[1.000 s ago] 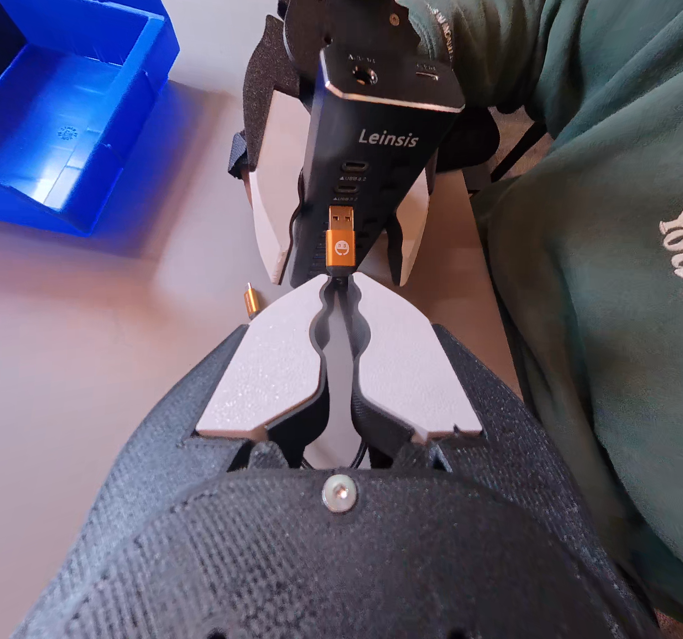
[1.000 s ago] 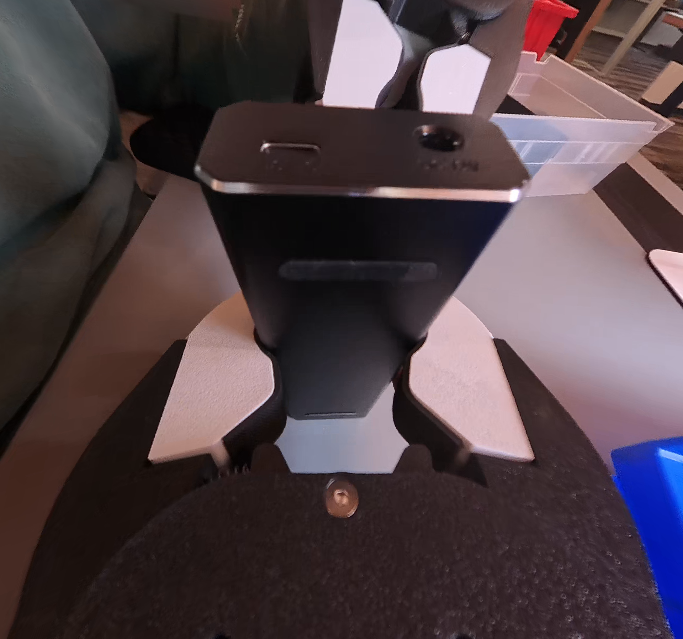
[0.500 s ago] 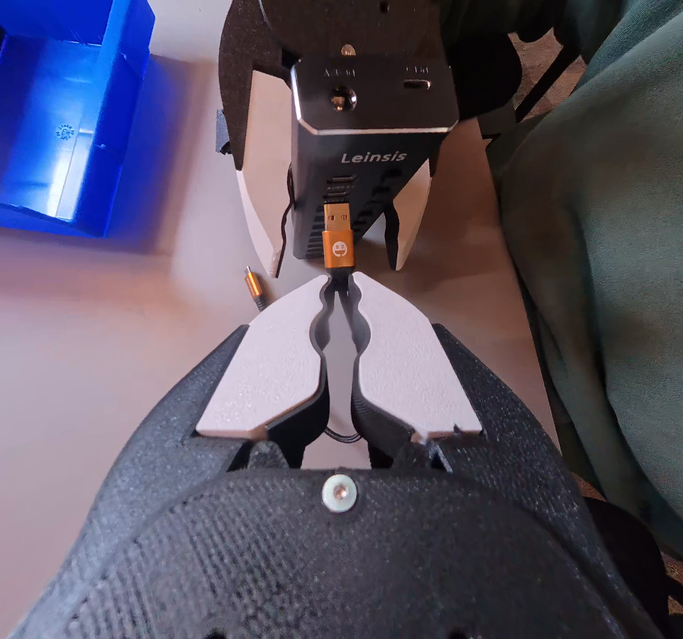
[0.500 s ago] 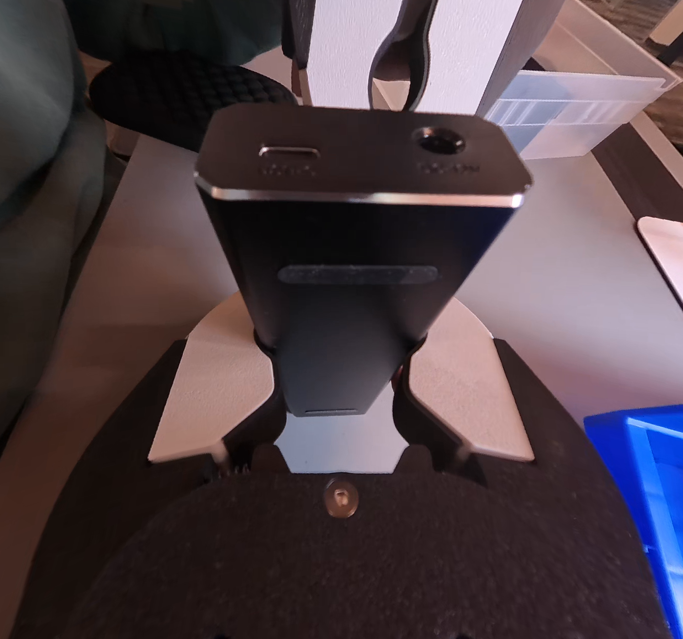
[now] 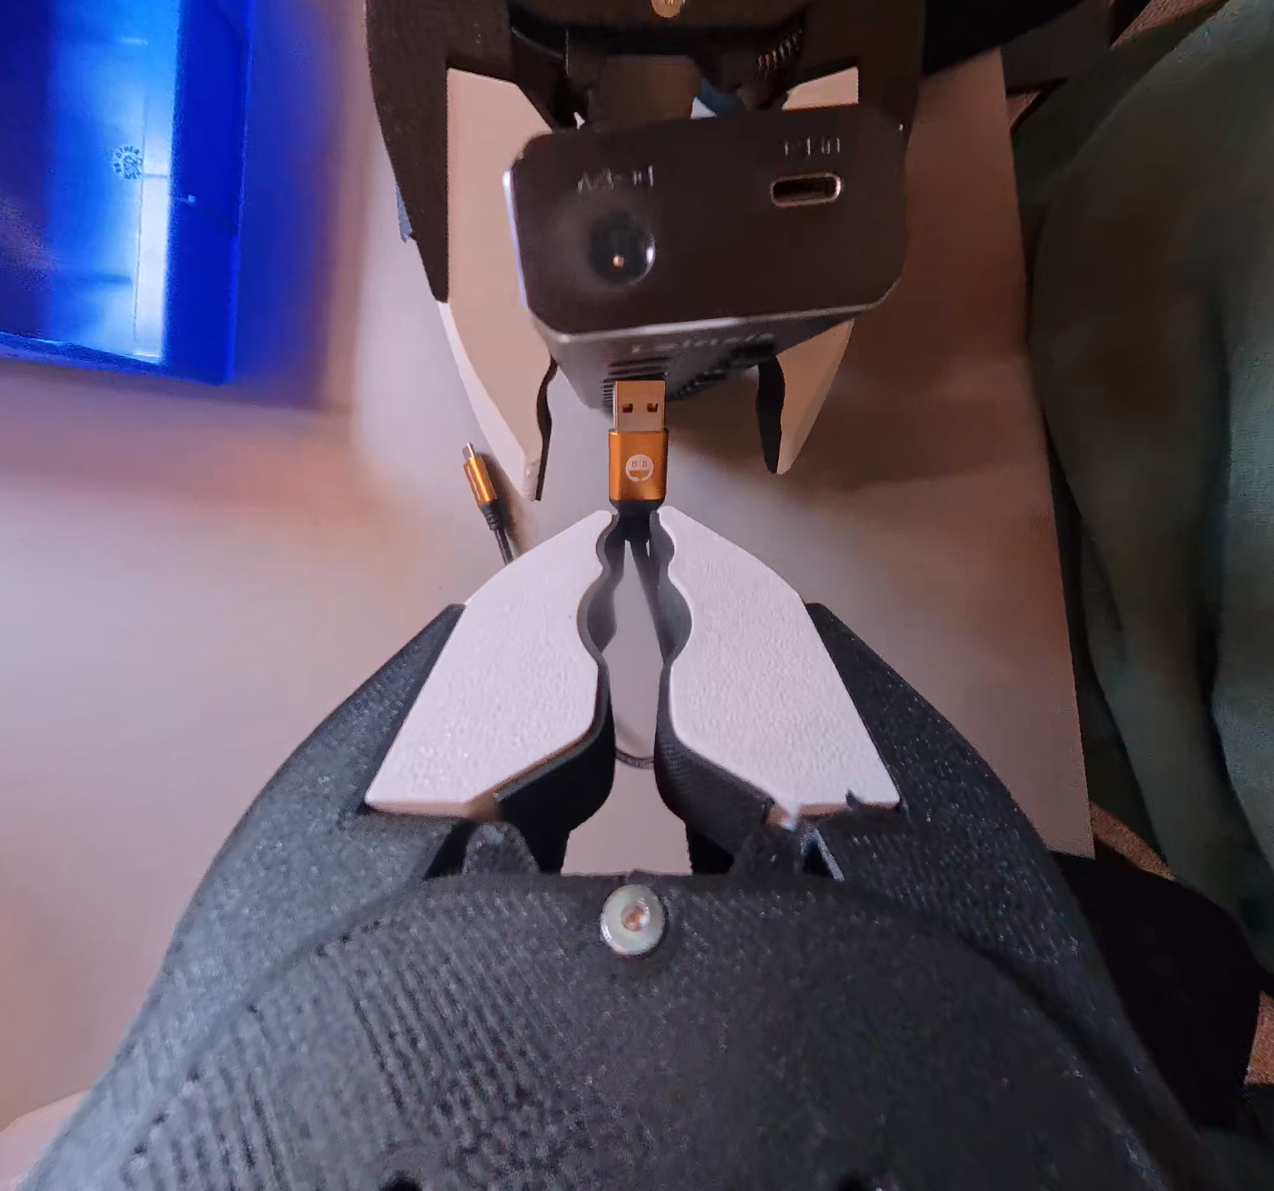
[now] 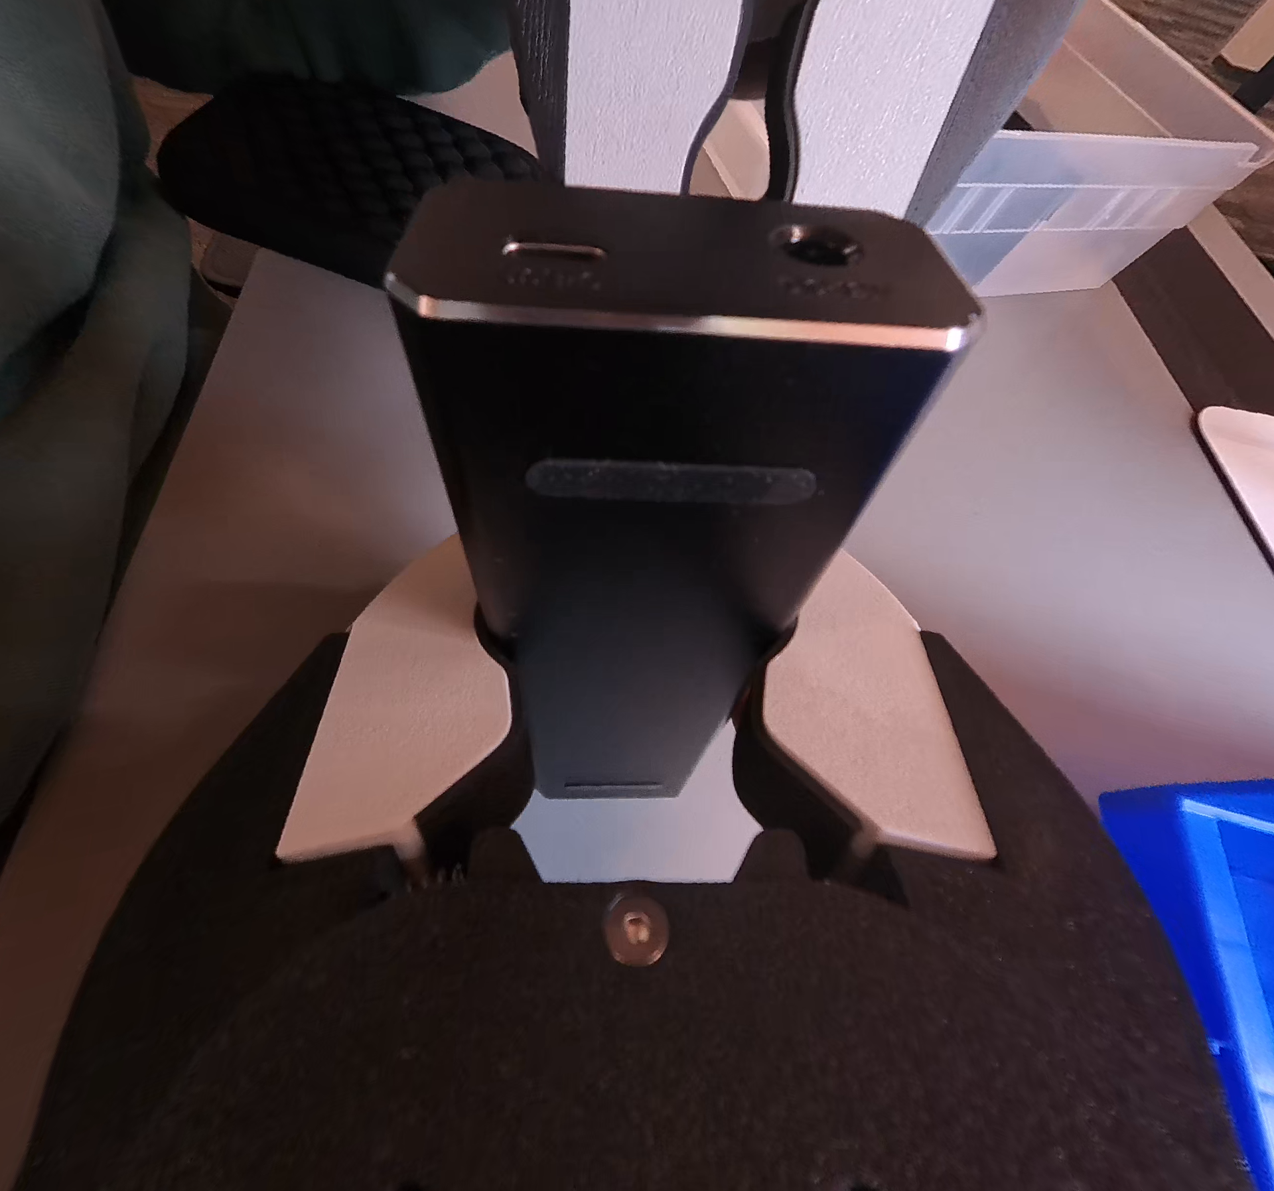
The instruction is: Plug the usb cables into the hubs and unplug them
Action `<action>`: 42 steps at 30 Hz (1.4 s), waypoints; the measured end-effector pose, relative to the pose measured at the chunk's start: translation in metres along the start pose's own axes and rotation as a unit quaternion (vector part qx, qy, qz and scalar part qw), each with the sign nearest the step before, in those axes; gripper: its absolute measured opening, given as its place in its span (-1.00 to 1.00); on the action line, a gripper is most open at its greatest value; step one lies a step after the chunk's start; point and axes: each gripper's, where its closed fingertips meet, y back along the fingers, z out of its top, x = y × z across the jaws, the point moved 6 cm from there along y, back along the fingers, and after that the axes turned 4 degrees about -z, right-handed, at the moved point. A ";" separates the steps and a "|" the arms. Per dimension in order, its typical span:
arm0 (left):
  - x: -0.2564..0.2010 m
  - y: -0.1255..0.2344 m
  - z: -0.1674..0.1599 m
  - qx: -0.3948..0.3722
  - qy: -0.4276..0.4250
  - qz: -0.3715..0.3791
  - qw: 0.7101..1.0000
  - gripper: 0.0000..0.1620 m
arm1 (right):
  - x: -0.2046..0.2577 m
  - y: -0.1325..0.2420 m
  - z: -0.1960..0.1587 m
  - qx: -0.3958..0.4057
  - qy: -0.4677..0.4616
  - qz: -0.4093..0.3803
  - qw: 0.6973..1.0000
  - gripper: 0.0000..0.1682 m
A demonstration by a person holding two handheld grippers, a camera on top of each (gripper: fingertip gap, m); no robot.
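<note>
Now the left gripper point(image 5: 635, 524) has its fingers nearly closed, pinching the cable just behind the orange USB plug point(image 5: 638, 451), whose metal tip almost touches the black hub point(image 6: 662, 468). Opposite, the right gripper point(image 6: 638, 696) clamps that hub between half-open fingers above the table point(image 5: 207, 606).

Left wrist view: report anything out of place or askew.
Nothing damaged. The orange USB plug in the left gripper meets the hub's lower edge, not a port; the hub's end face points at the camera. The cable's other end lies loose on the table.
</note>
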 end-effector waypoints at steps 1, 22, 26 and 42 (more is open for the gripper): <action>0.000 0.000 0.001 0.010 -0.003 0.002 1.000 -0.92 | 0.000 0.000 0.000 0.001 0.002 -0.001 1.000 -0.14; 0.005 0.018 0.018 -0.134 0.020 -0.044 0.990 -0.92 | -0.005 0.024 0.009 -0.058 -0.027 -0.031 0.997 -0.14; 0.002 0.019 0.014 -0.186 0.031 -0.050 0.981 -0.92 | -0.004 0.025 0.010 -0.054 -0.021 -0.023 0.998 -0.14; -0.006 0.021 0.010 -0.224 0.011 -0.008 0.974 -0.92 | -0.003 0.023 0.014 -0.113 -0.053 0.012 0.992 -0.15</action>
